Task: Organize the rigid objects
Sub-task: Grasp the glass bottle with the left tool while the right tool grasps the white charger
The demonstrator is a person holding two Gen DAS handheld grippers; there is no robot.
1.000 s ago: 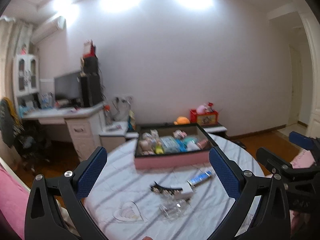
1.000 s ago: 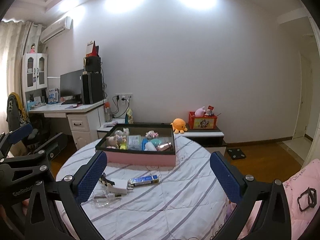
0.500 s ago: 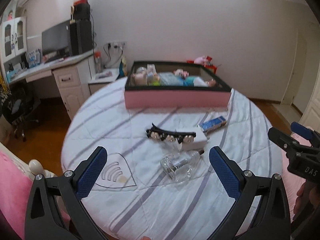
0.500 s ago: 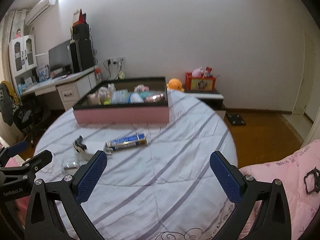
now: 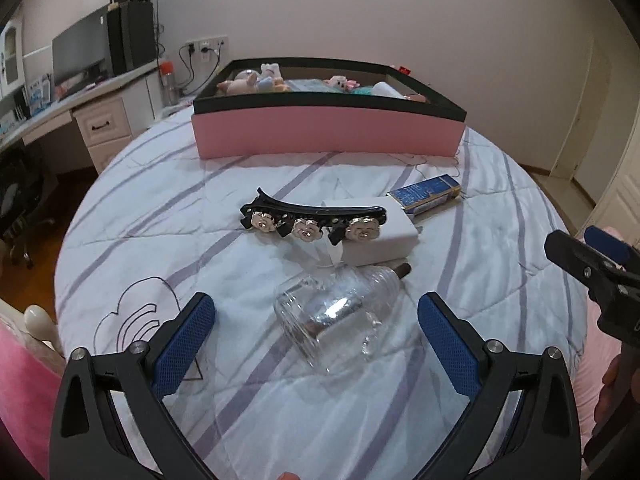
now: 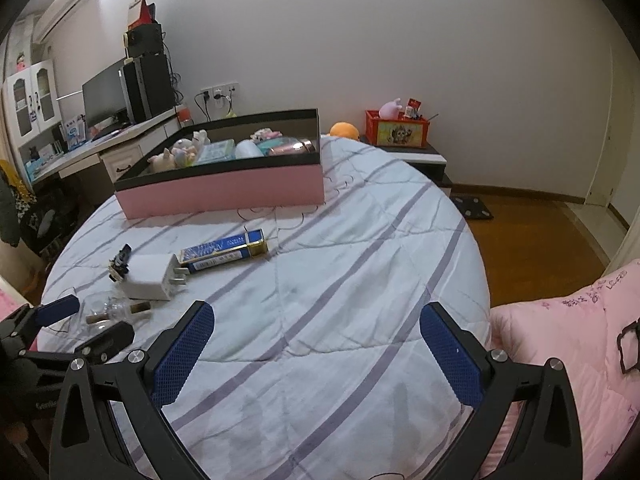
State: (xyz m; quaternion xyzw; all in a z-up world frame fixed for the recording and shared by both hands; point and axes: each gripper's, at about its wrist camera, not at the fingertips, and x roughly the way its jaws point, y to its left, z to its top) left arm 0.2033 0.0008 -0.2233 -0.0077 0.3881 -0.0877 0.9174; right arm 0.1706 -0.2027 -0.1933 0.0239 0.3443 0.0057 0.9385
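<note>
A: quick count of loose stuff on the bed (image 5: 160,184), L to R: 1 black hair clip (image 5: 312,218) w/ 3 flower studs, 1 clear glass bottle (image 5: 340,316) on its side, 1 white charger (image 5: 380,228) under the clip's right end, 1 blue carton (image 5: 426,196).

B: and the box?

A: 1 pink box (image 5: 328,132) w/ black rim at the far side, several small toys inside.

B: claws?

A: 2. left claw (image 5: 316,344) wide but its jaws have just been closing a bit, bottle sits between them, pads not touching it. right claw (image 6: 316,352) wide open, nothing in it, over bare quilt.
</note>
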